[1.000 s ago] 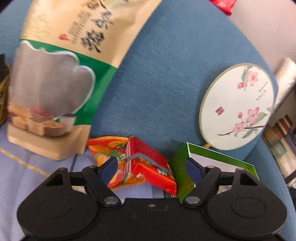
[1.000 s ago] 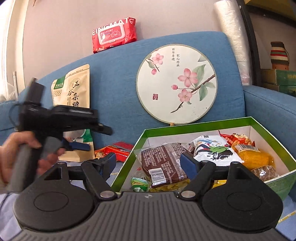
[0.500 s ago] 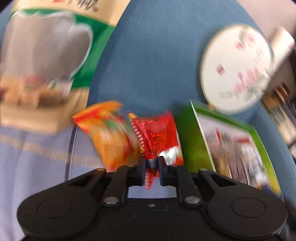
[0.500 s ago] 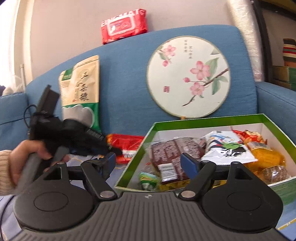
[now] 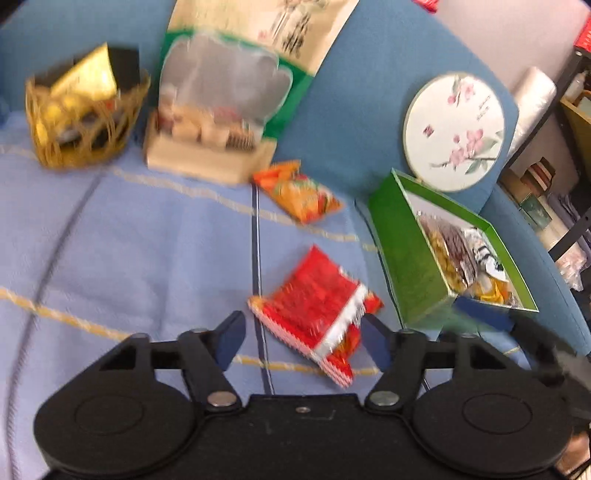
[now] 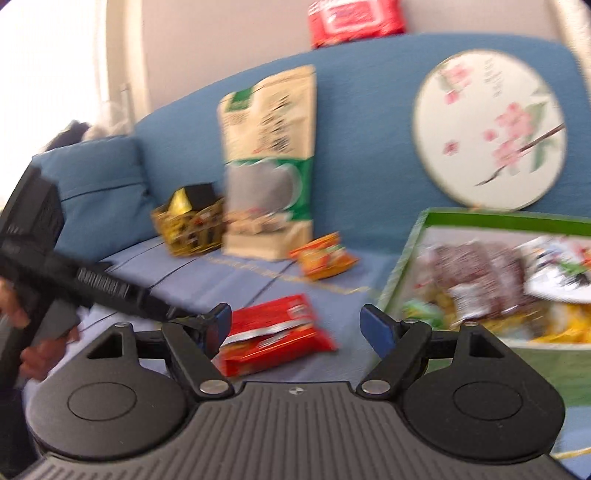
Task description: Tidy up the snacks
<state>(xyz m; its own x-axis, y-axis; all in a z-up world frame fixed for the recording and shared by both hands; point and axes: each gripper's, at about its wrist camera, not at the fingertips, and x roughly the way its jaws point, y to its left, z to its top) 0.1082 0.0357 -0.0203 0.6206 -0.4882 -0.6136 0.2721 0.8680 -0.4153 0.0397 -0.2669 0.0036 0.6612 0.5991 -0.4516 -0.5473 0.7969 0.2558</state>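
Left wrist view
My left gripper (image 5: 306, 339): my jaws are opening, spread wide; nothing is pressed between my pads.
Red snack packet (image 5: 314, 306): it lies on the light blue seat cover (image 5: 129, 258) just ahead of my fingers, in the gap between them, its silver torn edge toward my right finger. I cannot tell whether a pad brushes it.
Orange snack packet (image 5: 301, 194): farther off, flat on the cover, near the foot of the sofa back.
Green box (image 5: 413, 251): to the right of the red packet, open, with packets inside; too blurred to name them.
Tall beige pouch (image 5: 229, 99): stands far left of centre, leaning on the blue sofa back (image 5: 354, 96).
Gold wire basket (image 5: 85, 125): far left, beside the pouch.
Round flower fan (image 5: 454, 133): propped on the sofa back behind the box.

Right wrist view
My right gripper (image 6: 295, 325): my fingers stand wide apart and hold nothing.
Red snack packet (image 6: 273, 336): on the seat just beyond my fingers, nearer my left one, lying loose.
Left gripper (image 6: 208, 325): reaches in from the left, held by a hand (image 6: 33, 332), its tips next to the packet.
Orange snack packet (image 6: 323, 258): farther away, near the pouch (image 6: 269, 162).
Green box (image 6: 491, 288): to the right, full of packets.
Red wipes pack (image 6: 354, 18): on top of the sofa back.
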